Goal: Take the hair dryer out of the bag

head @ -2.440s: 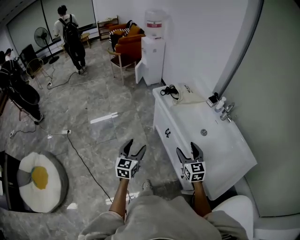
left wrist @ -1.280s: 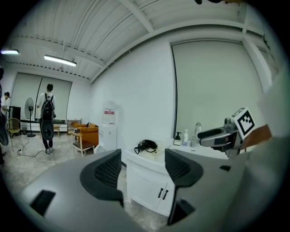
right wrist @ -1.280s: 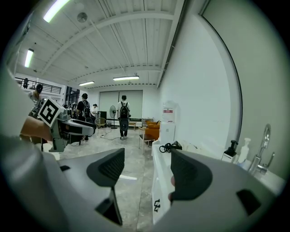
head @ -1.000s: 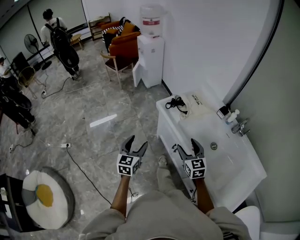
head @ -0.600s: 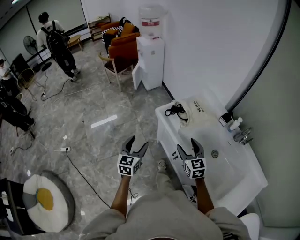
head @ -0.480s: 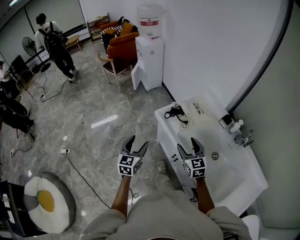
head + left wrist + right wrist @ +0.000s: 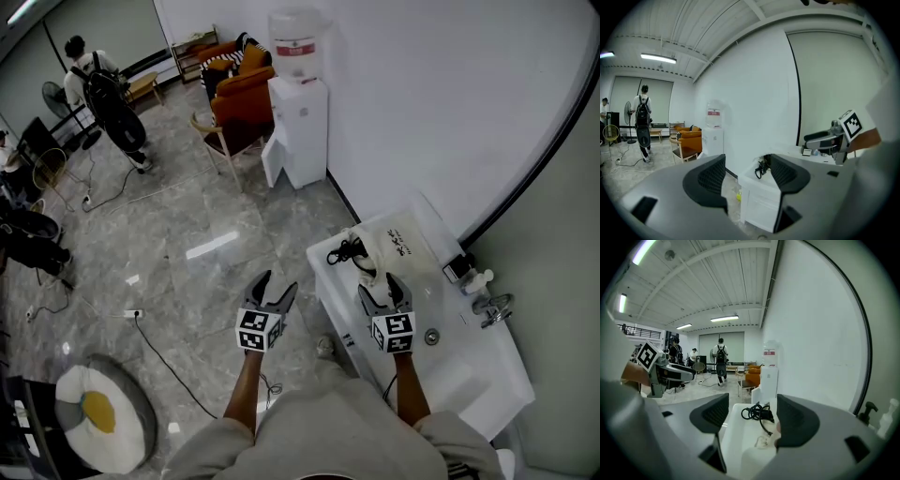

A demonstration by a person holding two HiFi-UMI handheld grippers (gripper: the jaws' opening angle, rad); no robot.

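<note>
A cream cloth bag [image 7: 394, 247] lies at the far end of the white vanity counter [image 7: 469, 375]. A coiled black cord [image 7: 349, 250] spills from the bag's mouth; the hair dryer's body is hidden. My right gripper [image 7: 380, 289] hangs open over the counter, just short of the bag, with nothing in it. In the right gripper view the cord [image 7: 757, 412] and the bag [image 7: 761, 441] show between the spread fingers. My left gripper [image 7: 273, 284] is open over the floor, left of the counter. The cord [image 7: 761, 168] shows small in its view.
A sink with a faucet [image 7: 494, 306] and small bottles [image 7: 469, 276] fills the counter's right part. A water dispenser [image 7: 298, 103], an orange armchair [image 7: 246, 80] and a wooden chair [image 7: 220, 131] stand beyond. A person with a backpack [image 7: 94, 89] is far left. A cable [image 7: 169, 361] crosses the floor.
The counter and bag have come nearer. My right gripper now reaches over the counter's edge close to the bag. Both grippers have stayed open and empty.
</note>
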